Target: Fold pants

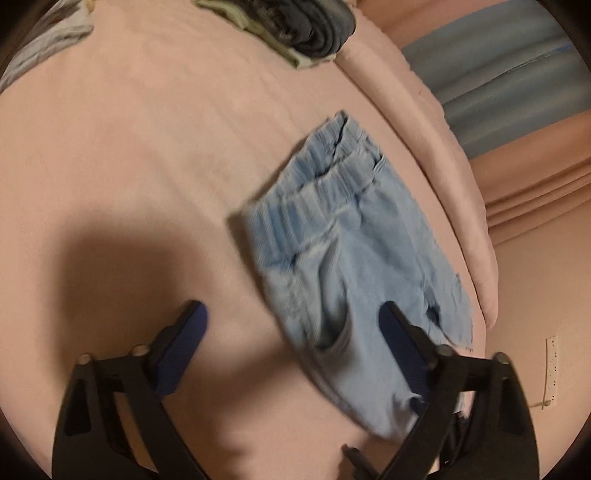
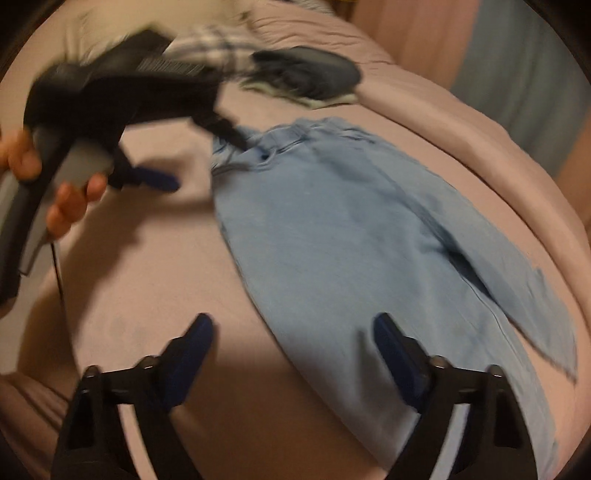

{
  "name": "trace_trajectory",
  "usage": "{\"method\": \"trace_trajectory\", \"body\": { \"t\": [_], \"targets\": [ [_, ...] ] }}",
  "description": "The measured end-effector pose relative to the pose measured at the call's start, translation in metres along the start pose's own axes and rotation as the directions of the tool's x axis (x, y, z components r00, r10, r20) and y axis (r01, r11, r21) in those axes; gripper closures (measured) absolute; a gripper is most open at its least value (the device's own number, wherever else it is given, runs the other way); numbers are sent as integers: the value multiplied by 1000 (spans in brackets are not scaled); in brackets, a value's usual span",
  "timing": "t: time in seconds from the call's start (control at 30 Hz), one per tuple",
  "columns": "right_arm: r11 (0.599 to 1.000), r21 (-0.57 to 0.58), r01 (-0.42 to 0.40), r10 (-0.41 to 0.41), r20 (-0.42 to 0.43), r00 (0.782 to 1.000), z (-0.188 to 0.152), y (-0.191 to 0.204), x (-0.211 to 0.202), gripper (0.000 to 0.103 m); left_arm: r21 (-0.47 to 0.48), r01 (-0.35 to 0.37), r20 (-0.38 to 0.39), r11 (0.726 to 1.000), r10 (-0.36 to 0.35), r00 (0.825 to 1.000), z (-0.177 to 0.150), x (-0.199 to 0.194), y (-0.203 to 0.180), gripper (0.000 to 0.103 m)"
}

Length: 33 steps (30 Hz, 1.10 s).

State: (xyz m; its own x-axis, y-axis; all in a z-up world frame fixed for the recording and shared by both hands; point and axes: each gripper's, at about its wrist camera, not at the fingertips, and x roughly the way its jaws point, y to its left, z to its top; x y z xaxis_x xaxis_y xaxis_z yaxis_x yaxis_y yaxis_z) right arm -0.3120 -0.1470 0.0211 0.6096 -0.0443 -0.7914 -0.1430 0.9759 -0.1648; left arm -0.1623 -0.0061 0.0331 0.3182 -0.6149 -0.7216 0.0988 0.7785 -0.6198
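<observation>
Light blue pants [image 1: 332, 254] lie on the pink bed sheet [image 1: 140, 155], waistband away from me, legs doubled one over the other. In the right wrist view the pants [image 2: 351, 229] stretch from the waistband at the upper middle down to the lower right. My left gripper [image 1: 293, 317] is open, its right finger over the pants' lower part, and holds nothing. It also shows in the right wrist view [image 2: 199, 158], blurred, hand-held near the waistband. My right gripper [image 2: 293, 328] is open above the pants' lower leg, empty.
A pile of dark and pale folded clothes [image 1: 295, 29] sits at the far side of the bed, also visible in the right wrist view [image 2: 306, 74]. The bed's rounded edge [image 1: 454, 184] runs along the right. A grey cloth [image 1: 40, 48] lies at the far left.
</observation>
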Motion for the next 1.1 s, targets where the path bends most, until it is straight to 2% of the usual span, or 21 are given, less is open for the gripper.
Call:
{"method": "trace_trajectory", "body": {
  "t": [0.03, 0.07, 0.1, 0.13, 0.2, 0.23, 0.33, 0.47, 0.5, 0.53, 0.6, 0.67, 0.7, 0.73, 0.83, 0.87, 0.93, 0.97, 1.0, 1.07, 1.1],
  "targets": [
    [1000, -18, 13, -13, -5, 1000, 1, 0, 5, 33, 6, 1, 0, 1000, -1, 1000, 4, 3, -2, 47],
    [999, -33, 29, -29, -4, 1000, 5, 2, 15, 40, 7, 3, -13, 1000, -3, 1000, 7, 9, -2, 56],
    [999, -35, 36, -37, -6, 999, 9, 2, 26, 51, 6, 4, -27, 1000, -4, 1000, 10, 14, -1, 69],
    [999, -25, 24, -24, -11, 1000, 11, -1, 31, 58, 9, -18, -45, 1000, 18, 999, 11, 18, -1, 69],
    [1000, 0, -3, 3, -9, 1000, 21, -3, 42, 80, 33, -29, -42, 999, 30, 999, 9, 17, 3, 76],
    [1000, 3, -12, 12, -10, 1000, 28, 0, 48, 85, 51, -29, -32, 998, 31, 999, 8, 14, 4, 80],
    [998, -6, -64, 64, -16, 998, 29, 6, 44, 87, 78, -42, -18, 996, 44, 999, 1, 5, 12, 82],
    [996, -43, -75, 73, -43, 996, 31, 12, 61, 85, 103, -73, -35, 992, 77, 996, -2, 7, 18, 79],
    [995, -36, -88, 87, -48, 995, 37, 8, 67, 84, 126, -89, -36, 988, 95, 995, -1, 6, 14, 74],
    [994, -7, -110, 109, -52, 993, 38, 2, 64, 81, 153, -118, -29, 981, 124, 992, 0, 1, 10, 63],
    [978, 82, -192, 197, -52, 979, 43, -15, 57, 65, 223, -182, 20, 958, 182, 983, 4, -10, -2, 51],
    [960, 159, -230, 230, 19, 973, 43, -39, 39, 61, 311, -258, 119, 915, 232, 965, 4, -26, -17, 54],
    [958, 183, -221, 219, 34, 975, 39, -46, 31, 61, 362, -278, 163, 890, 233, 959, 4, -32, -27, 54],
    [957, 209, -202, 197, 41, 979, 36, -57, 26, 61, 408, -271, 181, 872, 213, 960, 2, -33, -37, 54],
    [949, 290, -119, 126, -4, 992, 22, -88, 29, 61, 510, -180, 127, 841, 133, 983, -2, -15, -59, 54],
    [944, 311, -109, 128, -42, 991, 15, -94, 35, 61, 554, -162, 97, 817, 129, 987, -7, -2, -65, 54],
    [952, 293, -91, 136, -138, 981, -4, -93, 43, 61, 630, -175, 20, 757, 209, 978, -19, 31, -69, 56],
    [964, 248, -96, 129, -120, 984, -11, -89, 38, 60, 657, -169, -50, 735, 266, 963, -26, 50, -64, 56],
    [972, 209, -107, 135, -127, 983, -15, -86, 32, 60, 678, -163, -77, 717, 289, 954, -31, 58, -60, 54],
    [971, 186, -148, 179, -159, 971, -16, -91, 24, 60, 733, -145, -62, 665, 277, 959, -33, 52, -64, 54],
    [961, 207, -185, 219, -158, 963, -16, -101, 19, 60, 737, -120, -79, 665, 262, 962, -28, 49, -67, 54]
  ]
}}
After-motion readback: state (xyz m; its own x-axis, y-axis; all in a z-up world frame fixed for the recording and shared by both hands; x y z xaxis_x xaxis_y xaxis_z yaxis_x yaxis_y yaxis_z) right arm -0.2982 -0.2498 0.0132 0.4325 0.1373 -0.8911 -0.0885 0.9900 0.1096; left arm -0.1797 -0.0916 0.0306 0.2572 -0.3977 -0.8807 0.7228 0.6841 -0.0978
